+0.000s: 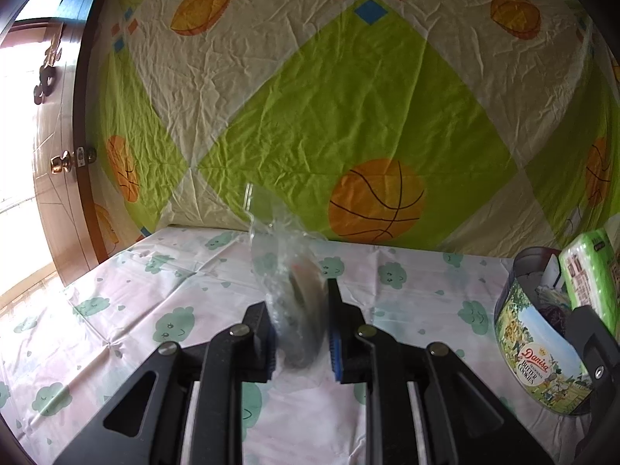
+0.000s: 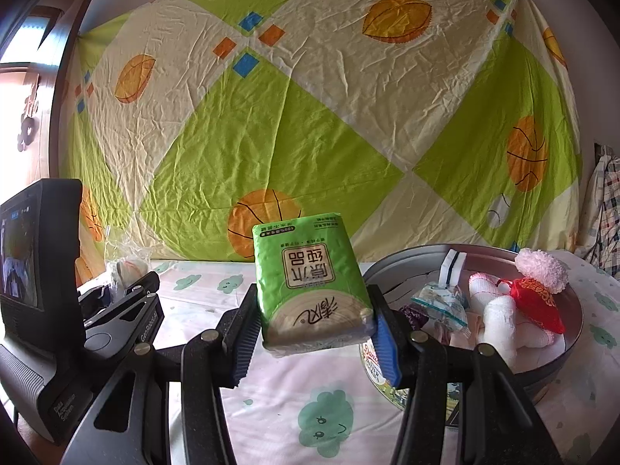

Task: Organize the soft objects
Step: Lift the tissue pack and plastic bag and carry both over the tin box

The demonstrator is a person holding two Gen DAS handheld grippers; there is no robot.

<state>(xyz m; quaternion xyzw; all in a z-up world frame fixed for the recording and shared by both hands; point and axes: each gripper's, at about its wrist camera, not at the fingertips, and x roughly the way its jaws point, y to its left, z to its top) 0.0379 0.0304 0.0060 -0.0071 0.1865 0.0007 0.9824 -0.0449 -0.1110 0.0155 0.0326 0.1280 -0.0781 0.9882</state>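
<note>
My left gripper (image 1: 301, 325) is shut on a clear plastic bag (image 1: 288, 267) with a dark and orange soft item inside, held above the cloud-print tablecloth (image 1: 128, 310). My right gripper (image 2: 314, 329) is shut on a green tissue pack (image 2: 310, 283), held just left of the round Danisa cookie tin (image 2: 573, 333). The tin holds a white plush toy with a red bib (image 2: 515, 306), a small zip bag (image 2: 441, 302) and other soft items. In the left wrist view the tin (image 1: 534, 352) and the tissue pack (image 1: 589, 267) show at the right edge.
A green and cream ball-print sheet (image 1: 329, 97) hangs behind the table. A wooden door with a brass knob (image 1: 64, 162) stands at the left. The left gripper with its black device body (image 2: 38, 290) and the bag (image 2: 128, 263) shows at the left of the right wrist view.
</note>
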